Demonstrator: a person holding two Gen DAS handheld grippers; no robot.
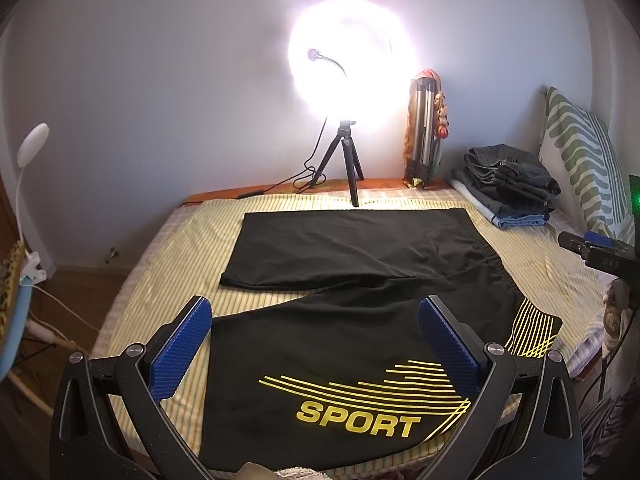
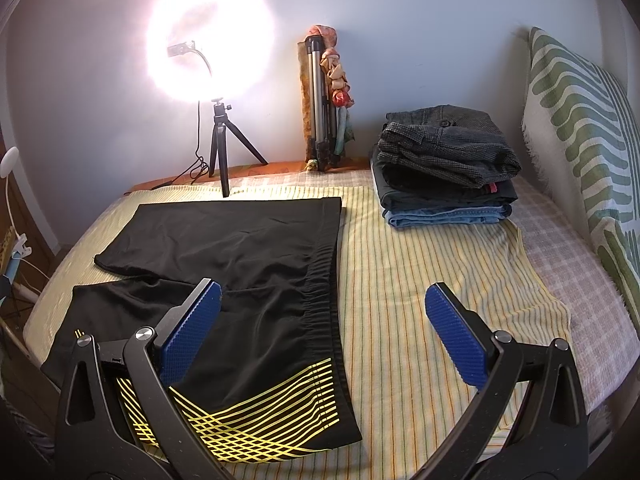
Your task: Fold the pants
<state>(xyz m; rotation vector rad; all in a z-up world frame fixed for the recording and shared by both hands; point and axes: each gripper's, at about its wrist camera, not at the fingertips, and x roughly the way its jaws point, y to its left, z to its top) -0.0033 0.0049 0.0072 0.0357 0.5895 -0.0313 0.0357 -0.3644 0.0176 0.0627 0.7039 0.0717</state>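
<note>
Black pants [image 1: 340,320] with yellow stripes and a yellow "SPORT" print lie flat and unfolded on the striped yellow sheet [image 2: 420,280] of the bed, legs running toward the bed's left edge, elastic waistband toward the middle. The far leg lies straight near the far edge, the near leg angles toward the near edge, the two splayed apart at the hems. My left gripper [image 1: 316,344] hovers over the near leg above the SPORT print, jaws spread wide, blue pads holding nothing. My right gripper [image 2: 324,332] hangs over the waistband end, jaws also wide apart and holding nothing, left pad over black fabric, right pad over bare sheet. Can't tell if either touches the cloth. A stack of folded clothes [image 2: 444,168], grey on top and denim at the bottom, sits at the far right corner of the bed, well apart from the pants. A green-patterned pillow [image 2: 580,120] leans along the right edge. A lit ring light [image 2: 212,40] on a small tripod stands at the far edge, a folded tripod [image 2: 320,100] beside it against the wall. A white clip lamp [image 1: 28,184] sits off the left edge.
</note>
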